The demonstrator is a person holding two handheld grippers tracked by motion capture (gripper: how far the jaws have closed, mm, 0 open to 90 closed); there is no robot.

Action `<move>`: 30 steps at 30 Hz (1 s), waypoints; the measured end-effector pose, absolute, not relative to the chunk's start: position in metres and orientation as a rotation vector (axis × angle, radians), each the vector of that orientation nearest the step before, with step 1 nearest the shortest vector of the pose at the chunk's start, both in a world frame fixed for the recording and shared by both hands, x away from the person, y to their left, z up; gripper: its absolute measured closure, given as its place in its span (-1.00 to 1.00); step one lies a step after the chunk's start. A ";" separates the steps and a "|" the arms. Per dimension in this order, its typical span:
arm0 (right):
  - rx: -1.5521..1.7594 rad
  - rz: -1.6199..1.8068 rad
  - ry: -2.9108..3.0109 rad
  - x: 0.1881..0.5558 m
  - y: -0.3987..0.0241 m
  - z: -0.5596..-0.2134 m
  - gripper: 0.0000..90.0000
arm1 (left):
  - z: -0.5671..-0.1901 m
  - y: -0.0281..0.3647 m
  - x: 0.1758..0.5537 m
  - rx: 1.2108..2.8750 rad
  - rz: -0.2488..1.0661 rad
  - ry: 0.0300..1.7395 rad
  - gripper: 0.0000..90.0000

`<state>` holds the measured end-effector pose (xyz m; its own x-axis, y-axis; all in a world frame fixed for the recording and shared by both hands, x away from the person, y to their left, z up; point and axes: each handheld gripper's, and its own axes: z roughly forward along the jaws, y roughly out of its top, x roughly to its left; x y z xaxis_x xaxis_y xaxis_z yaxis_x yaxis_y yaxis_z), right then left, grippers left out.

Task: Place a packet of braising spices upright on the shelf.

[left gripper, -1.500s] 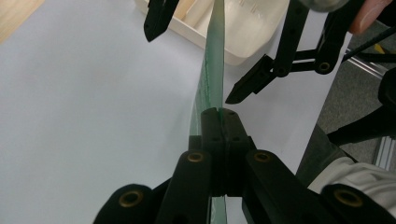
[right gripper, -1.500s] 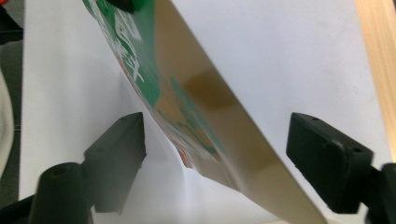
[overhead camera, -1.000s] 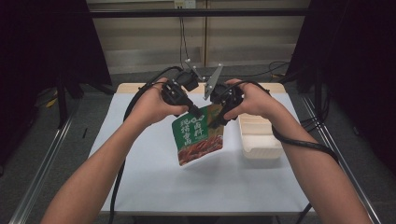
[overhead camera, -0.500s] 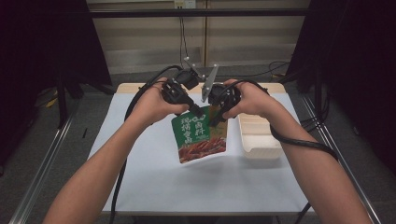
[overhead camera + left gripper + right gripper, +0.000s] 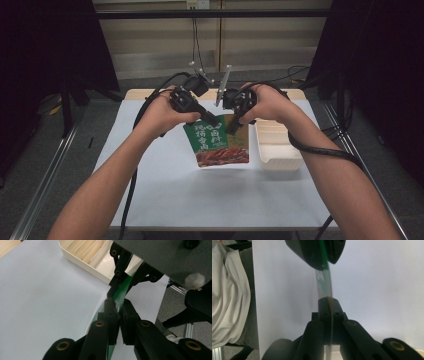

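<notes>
Two grippers hold a flat green food pouch by its top edge above the white table.

The left gripper (image 5: 214,121) pinches the upper left corner of the green printed plastic pouch (image 5: 218,145), and the right gripper (image 5: 233,126), whose jaws have just been closing, clamps the top edge just beside it. The pouch hangs over the middle of the white table (image 5: 165,195), toward its far edge. A cream ribbed plastic tray (image 5: 276,146) rests near the right edge.
</notes>
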<state>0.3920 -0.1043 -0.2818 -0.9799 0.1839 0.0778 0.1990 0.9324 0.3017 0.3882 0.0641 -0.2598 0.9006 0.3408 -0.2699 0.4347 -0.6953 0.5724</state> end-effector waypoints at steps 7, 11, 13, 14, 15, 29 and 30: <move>-0.344 -0.395 -3.068 0.394 -0.099 -0.275 1.00 | -0.262 0.076 0.387 2.342 -0.140 0.567 0.24; -0.336 -0.376 -3.070 0.396 -0.102 -0.272 1.00 | -0.267 0.088 0.386 2.306 -0.070 0.538 -0.35; -0.328 -0.380 -3.077 0.396 -0.102 -0.272 1.00 | -0.268 0.091 0.385 2.326 -0.046 0.523 -0.38; -0.332 -0.388 -3.084 0.397 -0.103 -0.272 1.00 | -0.270 0.094 0.385 2.310 -0.037 0.525 -0.45; -0.356 -0.349 -3.063 0.395 -0.104 -0.271 1.00 | -0.272 0.096 0.385 2.292 -0.030 0.534 -0.60; -0.396 -0.338 -3.066 0.400 -0.108 -0.264 1.00 | -0.307 0.127 0.376 2.232 0.062 0.593 -0.85; -0.396 -0.338 -3.066 0.400 -0.108 -0.264 1.00 | -0.307 0.127 0.376 2.232 0.062 0.593 -0.85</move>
